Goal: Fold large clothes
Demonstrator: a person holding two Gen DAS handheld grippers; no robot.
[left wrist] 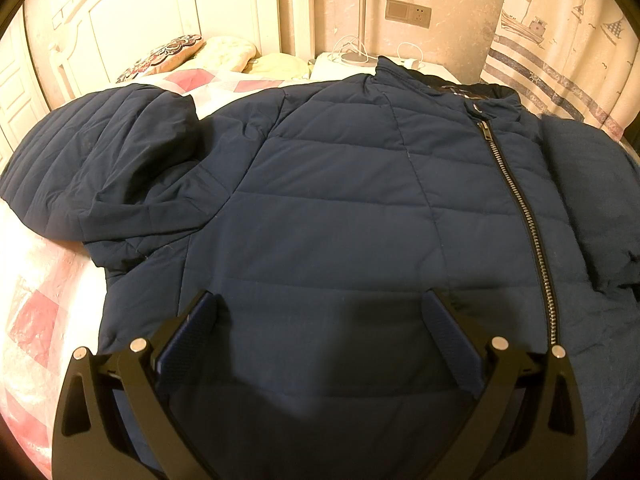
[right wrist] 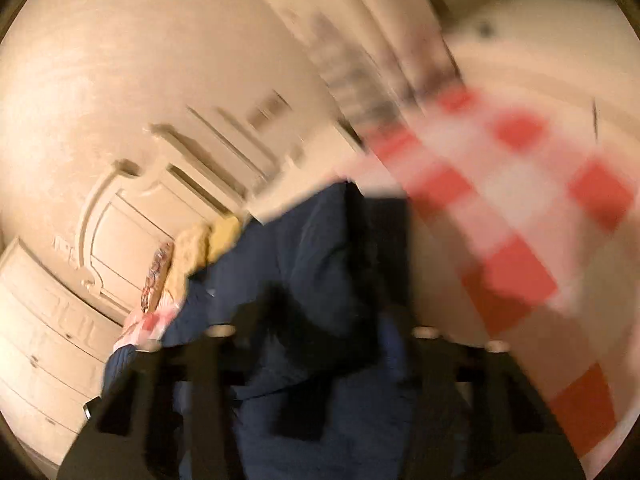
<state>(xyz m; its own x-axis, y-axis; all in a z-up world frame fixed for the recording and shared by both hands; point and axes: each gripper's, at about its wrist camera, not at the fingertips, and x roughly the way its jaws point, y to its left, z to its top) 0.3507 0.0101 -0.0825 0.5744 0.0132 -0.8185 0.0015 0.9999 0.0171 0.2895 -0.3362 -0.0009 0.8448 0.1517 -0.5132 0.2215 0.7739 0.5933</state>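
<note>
A navy quilted jacket (left wrist: 340,200) lies front up on the bed, its silver zipper (left wrist: 516,200) closed and running down the right side. One sleeve (left wrist: 100,160) is bunched at the left. My left gripper (left wrist: 320,312) hovers open just above the jacket's lower front, with nothing between its fingers. The right wrist view is blurred and rolled sideways. In it my right gripper (right wrist: 336,344) has its fingers drawn close together on a bunch of the navy jacket fabric (right wrist: 312,240). The right gripper is not visible in the left wrist view.
The bed has a pink and white checked quilt (left wrist: 36,300), with pillows (left wrist: 180,52) by the white headboard (left wrist: 140,12). A nightstand (left wrist: 344,64) with cables stands behind the collar. A ship-print curtain (left wrist: 560,40) hangs at the right. Cream wardrobe doors (right wrist: 120,232) stand beyond the bed.
</note>
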